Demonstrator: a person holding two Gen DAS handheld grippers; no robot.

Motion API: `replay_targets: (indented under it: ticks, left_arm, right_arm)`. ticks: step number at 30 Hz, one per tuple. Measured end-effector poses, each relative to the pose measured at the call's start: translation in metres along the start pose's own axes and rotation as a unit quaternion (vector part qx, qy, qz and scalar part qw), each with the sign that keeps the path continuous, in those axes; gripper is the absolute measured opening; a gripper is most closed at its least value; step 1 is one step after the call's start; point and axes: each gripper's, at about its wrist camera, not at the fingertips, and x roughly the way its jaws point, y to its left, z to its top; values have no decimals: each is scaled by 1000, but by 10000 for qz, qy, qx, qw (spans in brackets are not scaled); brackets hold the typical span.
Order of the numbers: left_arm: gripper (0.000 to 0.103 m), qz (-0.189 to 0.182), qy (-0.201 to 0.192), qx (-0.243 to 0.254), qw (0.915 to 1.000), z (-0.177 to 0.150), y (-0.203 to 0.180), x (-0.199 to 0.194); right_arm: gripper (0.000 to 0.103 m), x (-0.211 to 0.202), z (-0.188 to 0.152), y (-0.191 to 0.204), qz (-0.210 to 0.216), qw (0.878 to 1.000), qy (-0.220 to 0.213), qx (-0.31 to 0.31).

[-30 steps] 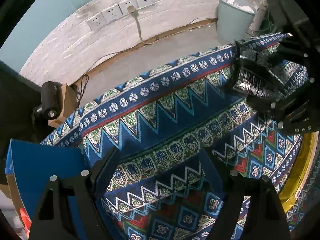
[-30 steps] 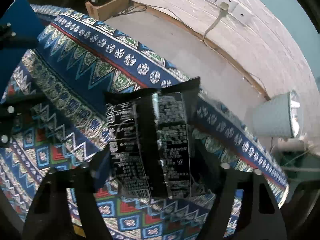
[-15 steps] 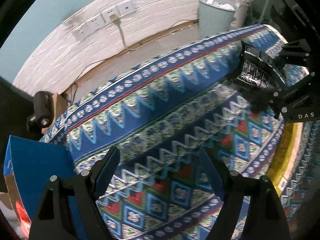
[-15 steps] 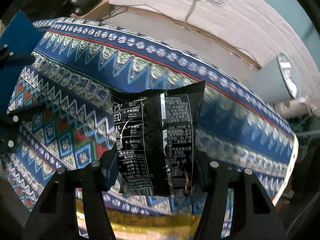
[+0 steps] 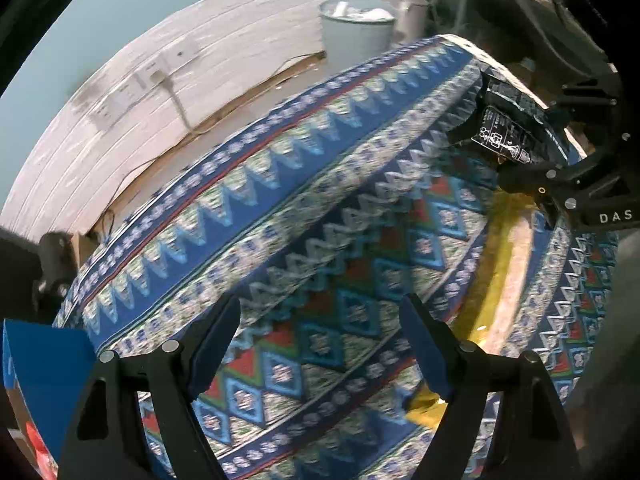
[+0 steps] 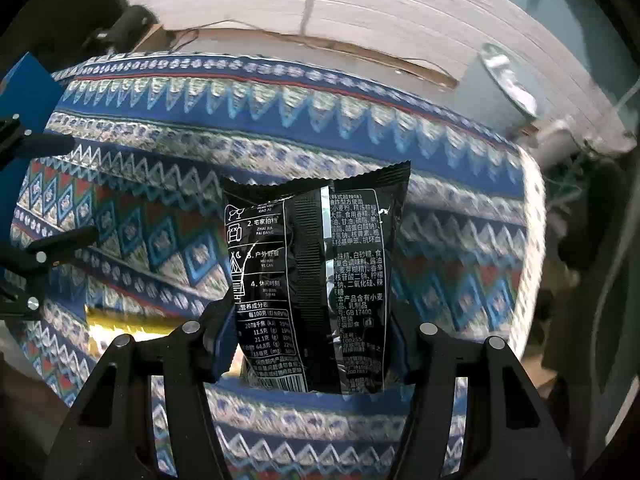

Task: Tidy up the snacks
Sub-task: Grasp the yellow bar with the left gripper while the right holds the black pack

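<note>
A black snack packet (image 6: pixel 312 272) with white print hangs upright above the patterned tablecloth (image 6: pixel 160 128), and my right gripper (image 6: pixel 314 320) is shut on its lower half. The same packet (image 5: pixel 508 136) shows at the upper right of the left wrist view, held off the cloth. My left gripper (image 5: pixel 320 320) is open, with only the tablecloth (image 5: pixel 280 200) showing between its fingers. In the right wrist view the left gripper (image 6: pixel 56 192) sits at the left edge, well apart from the packet.
A yellow-rimmed object (image 5: pixel 492 280) lies on the cloth between the two grippers, also seen as a yellow strip (image 6: pixel 120 322). A blue box (image 5: pixel 44 360) stands at the left table edge. Beyond the far edge are bare floor, a pale bin (image 5: pixel 352 28) and wall sockets.
Both grippers have swept sideways over the cloth and rolled. The yellow-rimmed object has come into both views. The packet stays in the right gripper's grip; the left gripper stays open.
</note>
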Motion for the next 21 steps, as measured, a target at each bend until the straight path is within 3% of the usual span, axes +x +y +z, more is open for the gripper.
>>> replay_targets:
  ticks: [11, 15, 21]
  left_arm:
    - [83, -330, -24, 569, 9978, 17, -64, 0]
    - [88, -450, -25, 726, 9963, 16, -82, 6]
    - [88, -699, 99, 708, 9950, 17, -96, 23]
  right_arm:
    - [60, -24, -55, -31, 5, 9977, -104, 671]
    - [60, -26, -73, -40, 3, 9961, -91, 877]
    - [60, -26, -89, -42, 122, 9940, -106, 1082]
